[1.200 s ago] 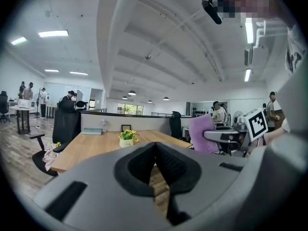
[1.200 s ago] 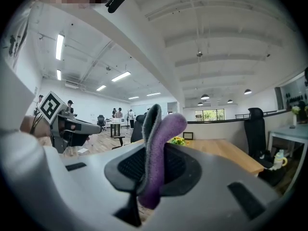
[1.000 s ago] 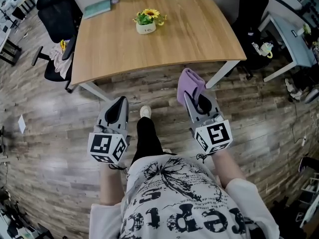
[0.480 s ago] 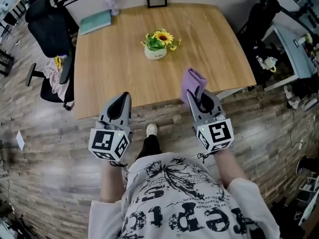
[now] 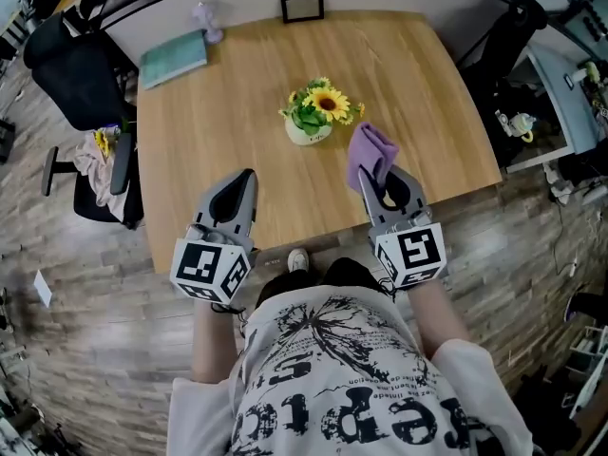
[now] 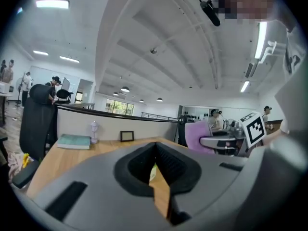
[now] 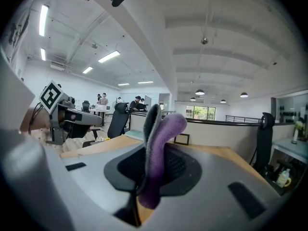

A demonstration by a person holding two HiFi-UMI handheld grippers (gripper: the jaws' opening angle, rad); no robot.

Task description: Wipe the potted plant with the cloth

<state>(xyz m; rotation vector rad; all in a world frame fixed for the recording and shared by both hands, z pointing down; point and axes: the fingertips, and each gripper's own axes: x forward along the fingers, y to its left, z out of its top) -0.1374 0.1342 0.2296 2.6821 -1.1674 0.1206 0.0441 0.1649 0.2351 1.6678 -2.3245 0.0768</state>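
Since the cloth [image 5: 370,152] does not yet show contact with any leaf or petal, wiping is judged not begun. The cloth is in hand, and that is the only part done. The whole wipe is left.

Item 1, nearest: left gripper [image 5: 243,180], over the near part of the worktop [image 5: 218,112]. Jaws clenched together, nothing between them. Only a thin slit shows in the left gripper view, with wood grain behind it. Holds and touches nothing.

Item 2, level with it, to the right: right gripper [image 5: 373,177], also over the near part of the worktop. Jaws clamped on the purple cloth. In the right gripper view the folded fabric stands up out of the closed pads, its free end curling over above them. The grip looks firm.

Item 3: the cloth itself. Its free end reaches forward past the jaw tips, toward the plant.

Item 4: potted plant [image 5: 318,114], a sunflower and green leaves in a pale pot. It stands upright near the worktop's middle, just ahead of the cloth and a little to its left in the head view. Untouched, by all signs.

Item 5, far edge: teal book [image 5: 173,58], small lilac ornament [image 5: 203,19] and black picture frame [image 5: 302,8], all well apart from the plant.
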